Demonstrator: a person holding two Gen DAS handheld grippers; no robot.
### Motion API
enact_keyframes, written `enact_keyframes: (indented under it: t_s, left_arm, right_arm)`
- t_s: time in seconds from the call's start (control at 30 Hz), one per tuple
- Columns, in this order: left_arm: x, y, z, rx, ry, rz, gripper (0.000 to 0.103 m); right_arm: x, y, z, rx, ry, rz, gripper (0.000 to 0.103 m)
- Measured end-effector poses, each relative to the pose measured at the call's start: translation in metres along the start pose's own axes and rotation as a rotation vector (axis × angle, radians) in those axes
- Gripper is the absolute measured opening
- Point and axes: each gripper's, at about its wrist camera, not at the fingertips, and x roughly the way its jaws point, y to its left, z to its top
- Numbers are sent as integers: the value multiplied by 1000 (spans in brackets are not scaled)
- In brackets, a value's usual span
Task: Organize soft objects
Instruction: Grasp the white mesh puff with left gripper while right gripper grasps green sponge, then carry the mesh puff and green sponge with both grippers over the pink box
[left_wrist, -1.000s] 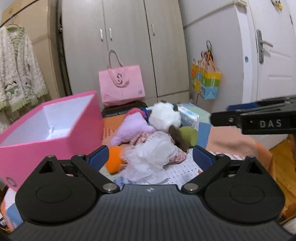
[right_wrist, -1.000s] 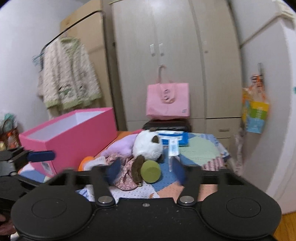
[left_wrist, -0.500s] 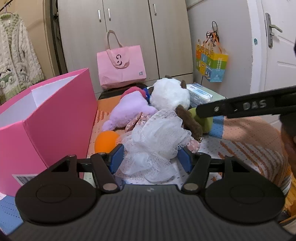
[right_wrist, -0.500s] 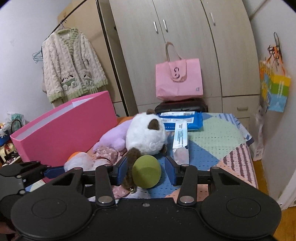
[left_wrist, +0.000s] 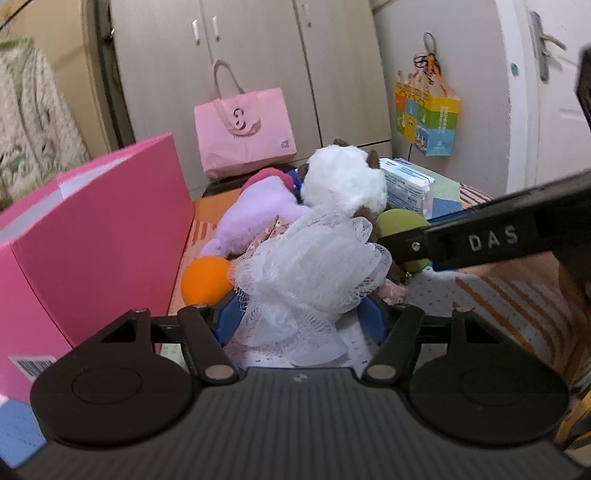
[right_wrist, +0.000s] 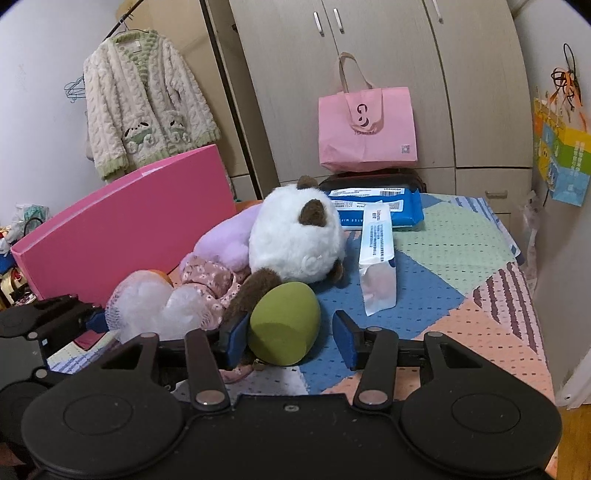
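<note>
The jaws of the left gripper, wide apart a second ago, have been closed onto the white mesh bath pouf and have just eased slightly; the pouf is clasped between the blue pads. The jaws of the right gripper, just opened a little, are now brought around the olive-green egg-shaped sponge, touched on one side only, released. Both lie on the patchwork-covered tabletop, beside the pink cardboard box, now seen closer.

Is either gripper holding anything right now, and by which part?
Left gripper pinches the white mesh pouf at its lower folds. Right gripper straddles the green sponge, not yet gripping.
</note>
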Motion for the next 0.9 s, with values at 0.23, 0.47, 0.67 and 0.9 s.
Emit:
enact_keyframes:
  t_s: [0.23,0.47,0.67,0.9]
  left_arm:
    - [1,16,4,-110,38,-61,33]
    - [-4,23,3,-163,24,-55,31]
    - [-14,29,3,-200,31,-91,31]
    - [-31,28,4,-190,18,-117,31]
  right_arm:
    - [-13,2,-4,-10,-25,8,44]
    - [-35,-1,-11,7,-52,-56,44]
    - [-49,6,-19,26,-38,-56,44]
    - [-60,25,-28,25,-25,-24,44]
